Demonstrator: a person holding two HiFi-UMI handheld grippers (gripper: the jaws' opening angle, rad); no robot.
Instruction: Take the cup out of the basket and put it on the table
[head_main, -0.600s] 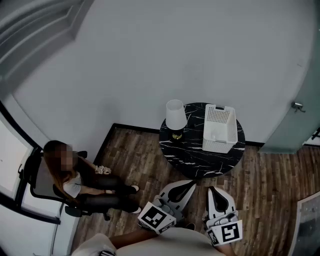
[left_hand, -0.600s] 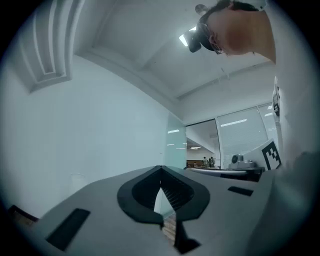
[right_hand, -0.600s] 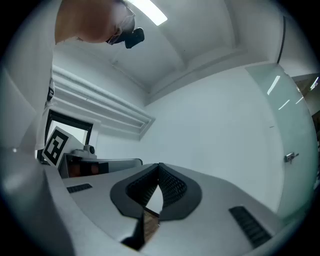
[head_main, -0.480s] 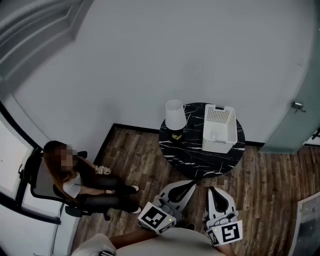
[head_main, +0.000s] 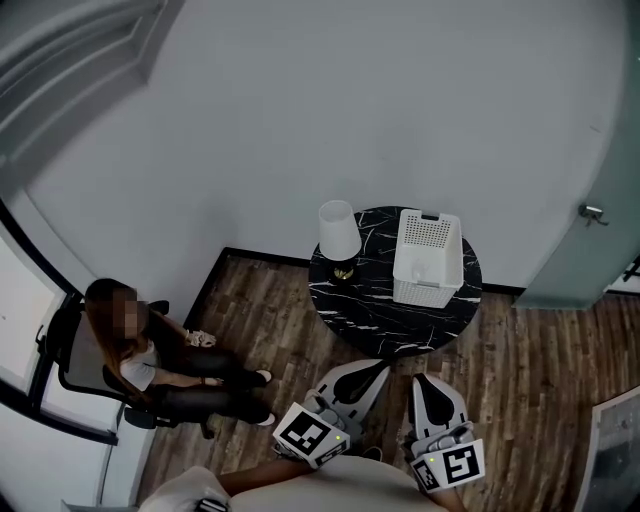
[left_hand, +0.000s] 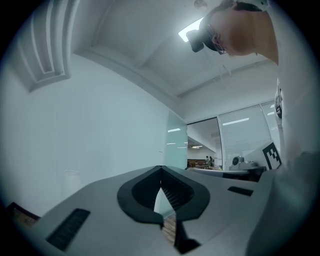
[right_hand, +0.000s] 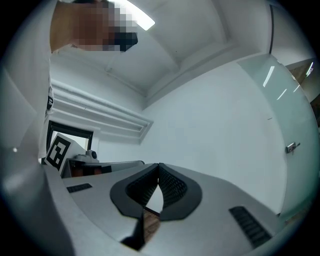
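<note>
A white slatted basket (head_main: 428, 258) stands on the right half of a small round black marble table (head_main: 372, 310) against the wall. I cannot make out the cup inside the basket from here. Both grippers hang low at the bottom of the head view, short of the table's near edge. My left gripper (head_main: 383, 366) and my right gripper (head_main: 421, 379) point toward the table with their jaws together and nothing between them. In the left gripper view the left gripper (left_hand: 160, 173) shows only wall and ceiling past its closed tips. The right gripper (right_hand: 159, 168) likewise looks at the bare wall.
A table lamp with a white shade (head_main: 338, 230) stands on the table's left side. A person sits in a chair (head_main: 150, 360) on the wood floor at left. A frosted glass door with a handle (head_main: 592, 212) is at right.
The table, lamp and basket have slid slightly up and left in the head view, so the viewpoint has shifted. Both grippers stay shut and hold about the same place.
</note>
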